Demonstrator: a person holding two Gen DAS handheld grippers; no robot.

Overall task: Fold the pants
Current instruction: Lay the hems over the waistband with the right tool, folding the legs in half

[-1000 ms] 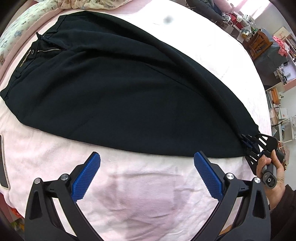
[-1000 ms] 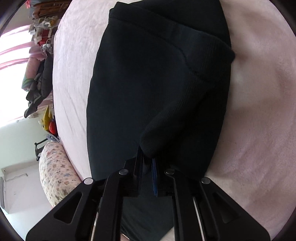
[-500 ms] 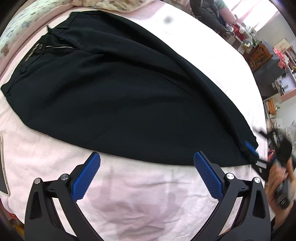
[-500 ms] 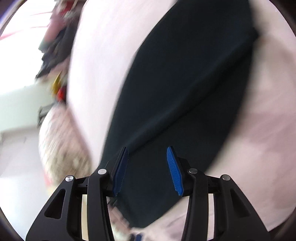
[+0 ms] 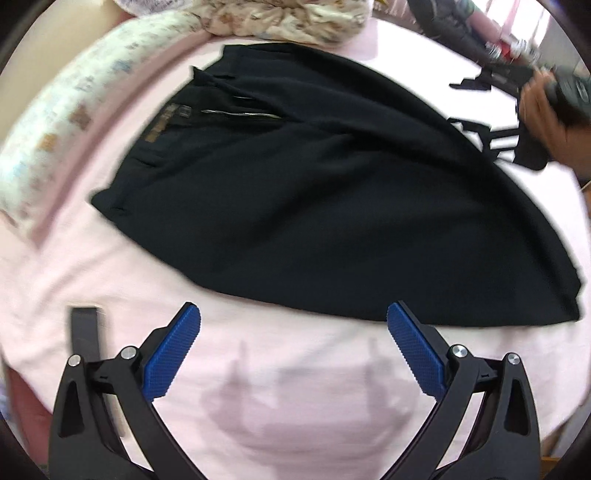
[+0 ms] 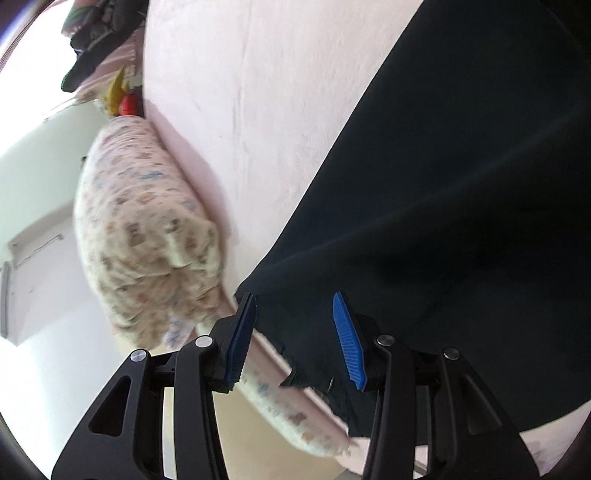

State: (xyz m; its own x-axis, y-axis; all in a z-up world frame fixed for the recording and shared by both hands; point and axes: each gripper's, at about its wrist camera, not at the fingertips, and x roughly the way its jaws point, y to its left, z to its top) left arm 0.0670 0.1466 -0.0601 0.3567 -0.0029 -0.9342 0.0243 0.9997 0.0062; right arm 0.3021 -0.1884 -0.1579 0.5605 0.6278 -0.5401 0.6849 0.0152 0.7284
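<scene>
Black pants (image 5: 332, 192) lie flat on the pink bed, folded lengthwise, zipper and waistband (image 5: 236, 114) at the far left, leg hem (image 5: 569, 306) at the right. My left gripper (image 5: 293, 308) hovers open over bare sheet just short of the pants' near edge, nothing between its blue pads. In the right wrist view the pants (image 6: 461, 184) fill the right side. My right gripper (image 6: 293, 297) is above their waist corner; its jaws are opening and stand part-way apart, cloth showing between them, pads not pressing. From the left wrist view the right gripper (image 5: 456, 103) is blurred at the far side, in a hand (image 5: 543, 122).
A floral quilt (image 5: 277, 18) (image 6: 147, 229) is bunched along the bed's head end. The pink sheet (image 5: 110, 280) spreads around the pants. A dark strip (image 5: 85, 332) lies at the bed's left edge. Room clutter (image 6: 122, 99) sits beyond the bed.
My right gripper let go of the leg hem, opened, and swung fast along the pants to the waist end. The left gripper slid sideways, still open.
</scene>
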